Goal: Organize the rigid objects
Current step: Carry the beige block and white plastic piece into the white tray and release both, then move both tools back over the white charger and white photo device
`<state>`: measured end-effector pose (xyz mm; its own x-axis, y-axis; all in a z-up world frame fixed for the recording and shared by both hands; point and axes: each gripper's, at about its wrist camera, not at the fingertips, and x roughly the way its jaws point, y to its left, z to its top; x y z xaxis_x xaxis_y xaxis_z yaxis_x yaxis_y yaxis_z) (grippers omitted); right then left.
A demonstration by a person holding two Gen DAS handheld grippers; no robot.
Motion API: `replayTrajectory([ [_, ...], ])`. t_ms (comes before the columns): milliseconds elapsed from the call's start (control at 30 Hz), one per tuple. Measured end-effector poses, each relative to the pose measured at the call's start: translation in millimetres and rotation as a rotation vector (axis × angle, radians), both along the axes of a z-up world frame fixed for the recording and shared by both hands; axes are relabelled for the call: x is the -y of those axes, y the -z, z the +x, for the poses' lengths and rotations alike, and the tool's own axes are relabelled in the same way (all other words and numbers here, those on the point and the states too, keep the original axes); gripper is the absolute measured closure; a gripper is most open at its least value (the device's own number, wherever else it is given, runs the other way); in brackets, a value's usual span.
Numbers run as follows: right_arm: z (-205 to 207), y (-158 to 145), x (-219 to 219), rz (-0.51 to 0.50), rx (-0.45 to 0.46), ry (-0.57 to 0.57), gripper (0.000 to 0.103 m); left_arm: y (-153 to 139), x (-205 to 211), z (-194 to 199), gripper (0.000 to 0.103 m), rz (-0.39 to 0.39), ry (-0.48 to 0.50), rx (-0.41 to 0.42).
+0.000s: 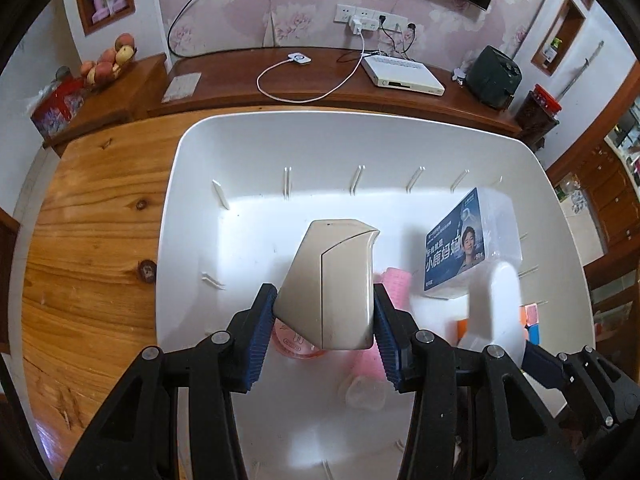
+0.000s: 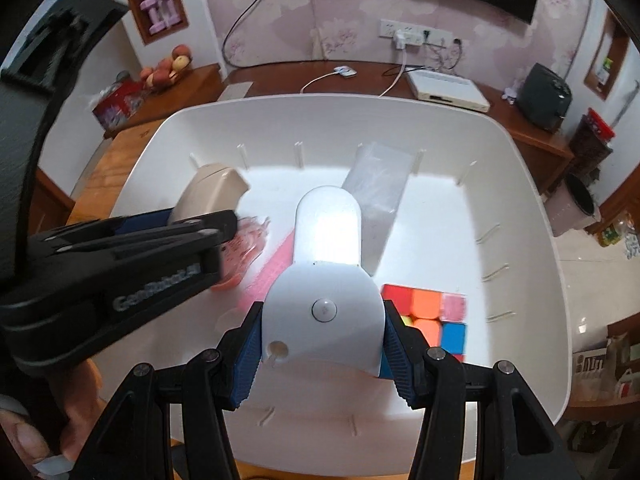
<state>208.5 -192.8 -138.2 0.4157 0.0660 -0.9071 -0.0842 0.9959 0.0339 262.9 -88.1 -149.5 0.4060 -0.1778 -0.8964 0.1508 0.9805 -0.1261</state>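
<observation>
Pink floral wallpaper backs a dark wooden sideboard (image 1: pixel 320 80) that carries one white set-top box (image 1: pixel 404 72) and one coiled white charging cable (image 1: pixel 304 92). From the left wrist view, one large white plastic bin (image 1: pixel 188 200) sits on a pale pine table (image 1: pixel 88 240), its far rim towards the sideboard. The left gripper (image 1: pixel 325 320) is clenched on one beige angular plastic device (image 1: pixel 332 280), both blue ribbed pads pressed to its flanks. The device hangs over the bin's middle, its long axis running away from the camera and its narrower end pointing at the bin's far wall. One blue-printed, plastic-wrapped box (image 1: pixel 460 248) stands against the bin's right wall. Below the device lie pink items, blurred; I cannot tell how many. One multicoloured puzzle cube (image 1: pixel 532 320) shows partly near the bin's right edge.

From the right wrist view, the right gripper (image 2: pixel 322 356) is closed on one white rounded plastic device with a central round button (image 2: pixel 324 276). Its wide base sits between the pads and its long axis points forward, the rounded tip aimed at the bin's far wall. It is held above the bin floor, near the front edge. The cube lies just right of it, on the floor. One clear plastic bag (image 2: pixel 376 184) leans towards the far wall. At left, the other gripper holds the beige device.
</observation>
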Motion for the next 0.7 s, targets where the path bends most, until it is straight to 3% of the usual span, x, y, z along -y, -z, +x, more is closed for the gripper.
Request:
replayTrajectory([
  [167, -4, 0, -7, -0.02, 0.002, -0.032, 0.045, 4, 1, -1, 0.049, -0.025, 0.0, -0.027],
  [233, -9, -3, -8, -0.019, 0.012, -0.042, 0.039, 1, 0, -4, 0.044, -0.043, -0.001, -0.038],
  [367, -22, -14, -9, -0.025, 0.038, -0.049, 0.038, -11, -4, -11, 0.02, -0.026, -0.028, -0.022],
  [567, -46, -34, -7, 0.011, 0.075, -0.054, 0.038, -38, -7, -31, 0.019, -0.027, -0.019, 0.016],
  [700, -64, -50, -7, 0.014, 0.105, -0.061, 0.038, -59, -3, -53, 0.019, 0.037, -0.003, 0.065],
])
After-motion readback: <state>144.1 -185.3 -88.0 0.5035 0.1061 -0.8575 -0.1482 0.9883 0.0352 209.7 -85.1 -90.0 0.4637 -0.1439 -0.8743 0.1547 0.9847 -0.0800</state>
